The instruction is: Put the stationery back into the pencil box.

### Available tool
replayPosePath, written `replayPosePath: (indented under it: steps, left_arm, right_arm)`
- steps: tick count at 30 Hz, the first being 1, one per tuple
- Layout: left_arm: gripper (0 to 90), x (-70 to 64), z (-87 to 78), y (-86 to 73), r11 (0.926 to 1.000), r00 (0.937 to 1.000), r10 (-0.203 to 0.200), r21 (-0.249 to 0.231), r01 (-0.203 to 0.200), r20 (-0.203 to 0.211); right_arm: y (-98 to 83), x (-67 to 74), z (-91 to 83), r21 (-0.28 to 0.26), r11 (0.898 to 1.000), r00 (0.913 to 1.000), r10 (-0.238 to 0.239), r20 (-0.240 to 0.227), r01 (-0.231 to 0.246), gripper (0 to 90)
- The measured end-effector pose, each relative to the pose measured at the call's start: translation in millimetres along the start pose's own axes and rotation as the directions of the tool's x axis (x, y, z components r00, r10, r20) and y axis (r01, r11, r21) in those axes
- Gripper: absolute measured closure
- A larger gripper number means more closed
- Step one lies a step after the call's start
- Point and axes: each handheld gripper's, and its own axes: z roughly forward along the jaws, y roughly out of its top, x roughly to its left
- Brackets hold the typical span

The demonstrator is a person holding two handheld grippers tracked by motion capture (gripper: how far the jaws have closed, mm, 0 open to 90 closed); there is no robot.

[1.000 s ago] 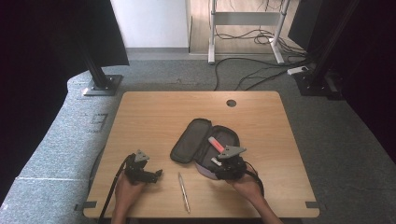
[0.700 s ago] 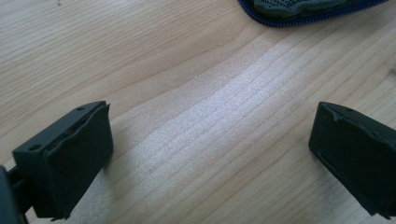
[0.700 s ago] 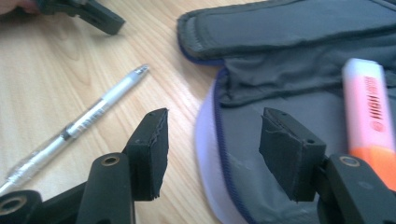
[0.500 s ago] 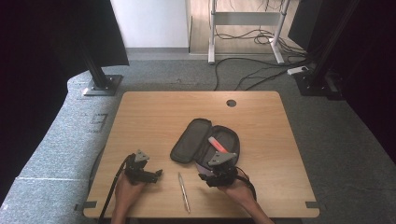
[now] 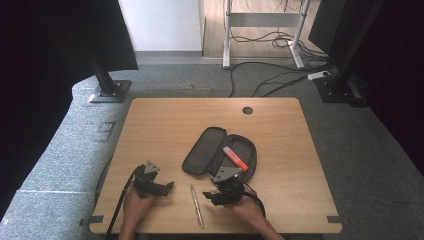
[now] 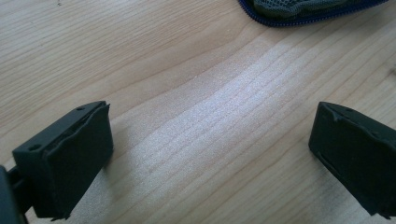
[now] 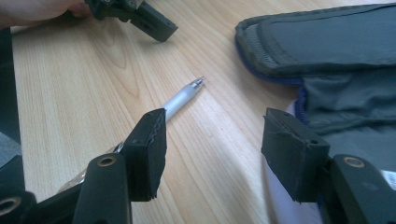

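A dark grey pencil case (image 5: pixel 206 150) lies unzipped and spread flat in the middle of the wooden table (image 5: pixel 165 125), with an orange marker (image 5: pixel 235 158) inside it. A silver pen (image 5: pixel 197 206) lies near the front edge. My right gripper (image 5: pixel 209 196) sits just right of the pen, off the case's front rim. Its jaws have just been opening and hold nothing. In the right gripper view the pen (image 7: pixel 182 99) runs behind the left jaw, and the case (image 7: pixel 327 42) lies to the right. My left gripper (image 5: pixel 169 185) rests open on bare wood (image 6: pixel 210 116), left of the pen.
A round cable hole (image 5: pixel 247 110) sits at the table's far edge. The case's blue-zipped rim (image 6: pixel 299 11) shows beyond the left gripper's jaws. Both hands are close to the front edge. Cables and stand feet lie on the carpet beyond the table.
My right gripper has drawn back from over the case toward the front edge and leftward, ending beside the pen. The marker stays in the case. The left gripper has not moved.
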Motion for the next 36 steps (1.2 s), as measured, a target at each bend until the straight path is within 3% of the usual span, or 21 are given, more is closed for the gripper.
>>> replayPosePath:
  steps: [23, 36]
  left_arm:
    - [0.0, 0.1, -0.1, 0.0, 1.0, 1.0, 0.001, 0.001, -0.001, 0.0]
    - [0.0, 0.1, -0.1, 0.0, 1.0, 1.0, 0.001, 0.001, -0.001, 0.0]
  right_arm:
    - [-1.2, 18.3, 38.8, 0.016, 1.0, 0.9988, -0.02, -0.046, 0.02, 37.9]
    - [-4.9, 22.8, 45.0, 0.044, 0.998, 0.9983, -0.048, -0.034, 0.049, 41.7]
